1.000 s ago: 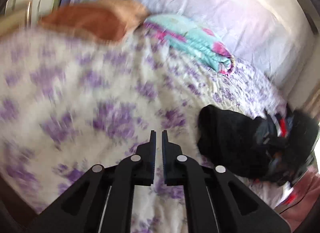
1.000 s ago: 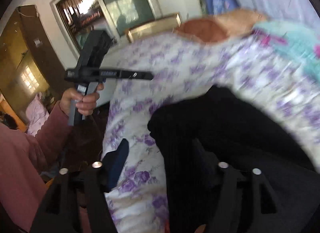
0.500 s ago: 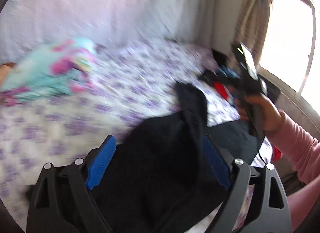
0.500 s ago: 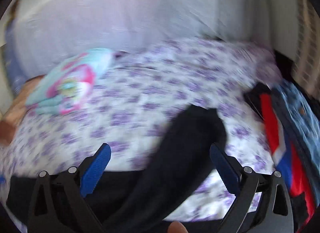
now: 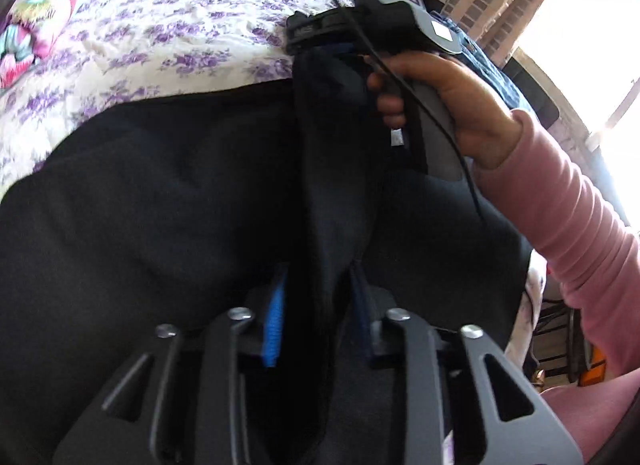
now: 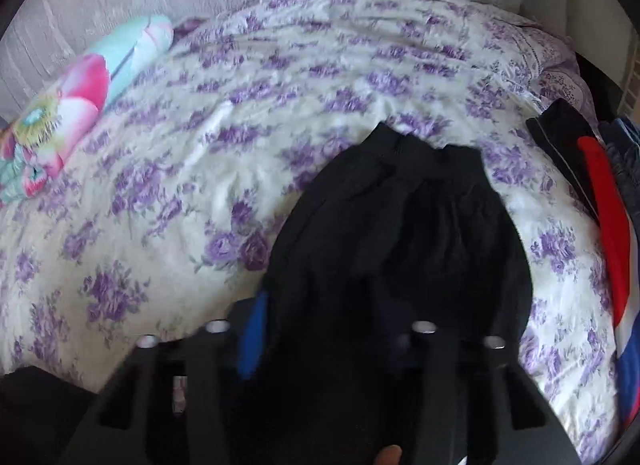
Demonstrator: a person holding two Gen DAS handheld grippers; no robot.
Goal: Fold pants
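We see the black pants point(image 5: 168, 201) spread over the near edge of the bed point(image 5: 192, 25), whose cover is white with purple flowers. In the left wrist view, the left gripper point(image 5: 316, 305) has its jaws closing on a raised fold of the pants; the dark cloth fills the gap between the blue pads. Just beyond, far and to the right, a hand point(image 5: 444, 105) in a pink sleeve point(image 5: 568, 225) holds the right gripper point(image 5: 320, 35), which bites the far end of that same fold. In the right wrist view its jaws are closing with black cloth bunched between them, and the pants reach away across the bed. A bright flowered pillow point(image 6: 80, 105) lies far left. A red, blue and dark pile of clothes point(image 6: 600, 193) sits at the right edge.
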